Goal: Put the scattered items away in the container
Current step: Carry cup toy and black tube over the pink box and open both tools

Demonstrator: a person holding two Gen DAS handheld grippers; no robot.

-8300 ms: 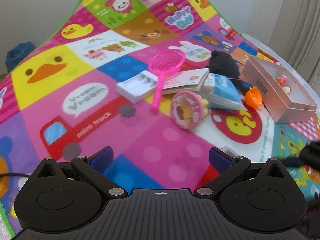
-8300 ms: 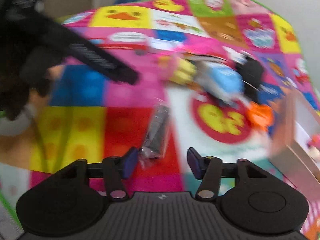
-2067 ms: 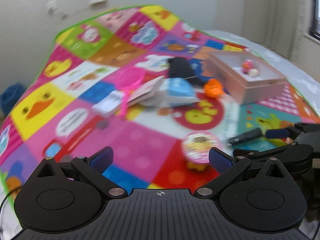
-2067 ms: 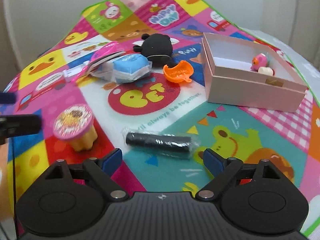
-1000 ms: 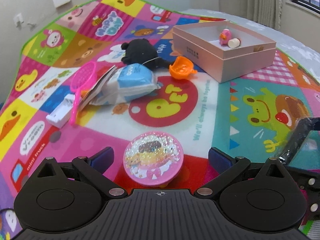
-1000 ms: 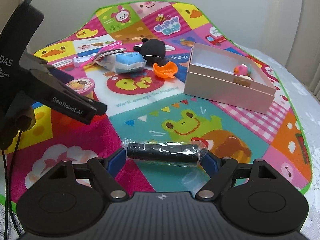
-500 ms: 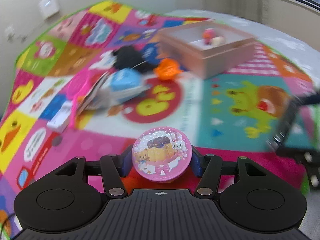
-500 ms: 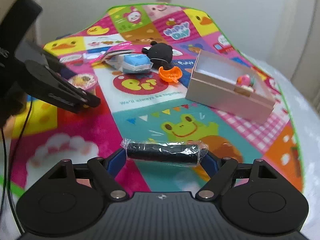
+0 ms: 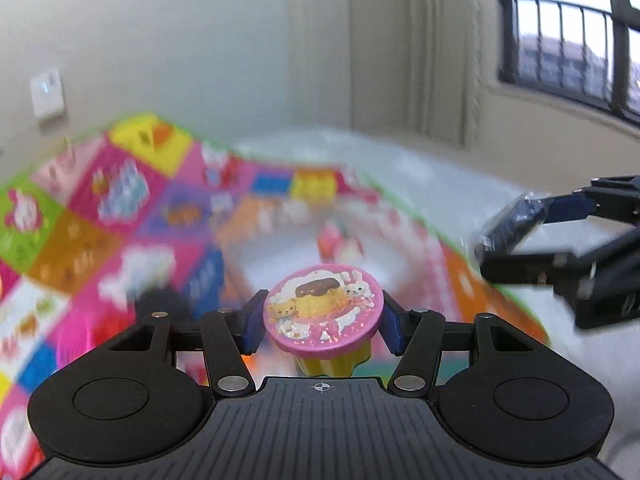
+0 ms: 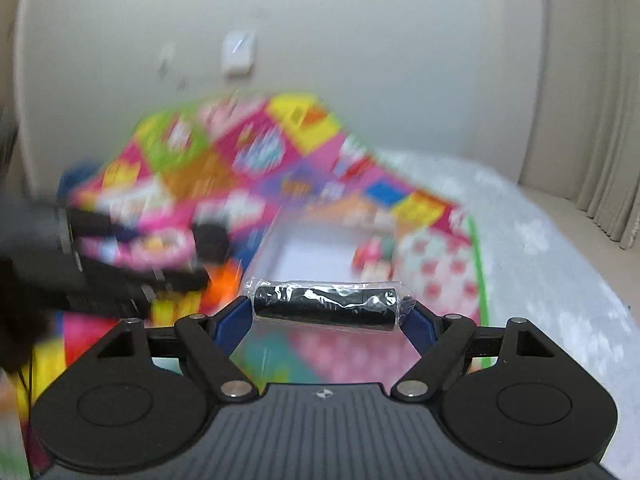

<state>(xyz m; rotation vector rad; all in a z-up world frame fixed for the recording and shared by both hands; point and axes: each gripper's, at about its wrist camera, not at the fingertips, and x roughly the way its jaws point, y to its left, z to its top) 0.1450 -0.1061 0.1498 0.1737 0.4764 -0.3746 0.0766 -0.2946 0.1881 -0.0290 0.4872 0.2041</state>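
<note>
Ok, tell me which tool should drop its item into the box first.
Probably the right tool: its wrapped black roll appears nearest the blurred pink box. The left tool, shut on the pudding cup, sits farther back.

pudding cup [image 9: 324, 312]: pink cartoon lid, yellow base
wrapped roll [image 10: 326, 304]: black, clear film
play mat [image 9: 120, 216]: multicoloured patchwork
</note>
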